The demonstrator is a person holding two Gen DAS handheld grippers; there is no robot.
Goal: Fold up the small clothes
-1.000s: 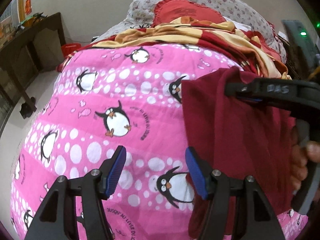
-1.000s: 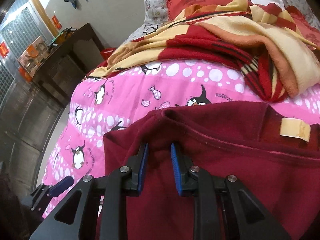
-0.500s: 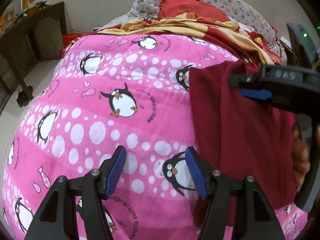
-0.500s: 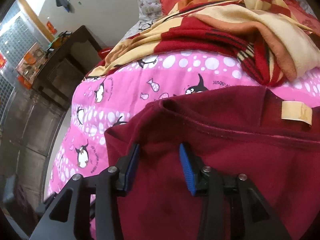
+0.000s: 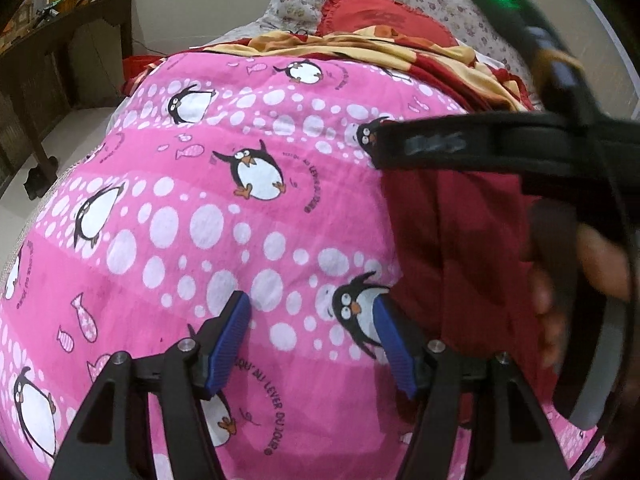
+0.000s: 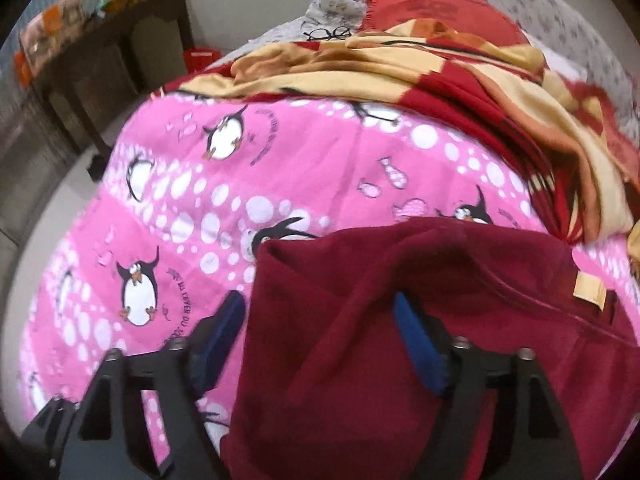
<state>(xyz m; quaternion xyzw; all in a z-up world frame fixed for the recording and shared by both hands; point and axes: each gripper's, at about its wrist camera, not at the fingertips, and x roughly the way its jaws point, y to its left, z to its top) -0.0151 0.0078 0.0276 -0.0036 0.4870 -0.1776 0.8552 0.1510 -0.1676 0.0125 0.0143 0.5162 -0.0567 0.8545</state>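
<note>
While beside garment (image 6: pixel 360 360), striped blanket (image 6: pixel 460 92).

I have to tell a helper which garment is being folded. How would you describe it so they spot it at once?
Start at the pink penguin quilt covering the bed. On its near right part lies a dark red fleece top, folded over. Unlike the red and yellow striped blanket heaped behind it, it is one plain colour with a small tan label.

Pale wall (image 5: pixel 208 4), dark wooden table (image 5: pixel 60 52), pale floor (image 5: pixel 24 164)
</note>
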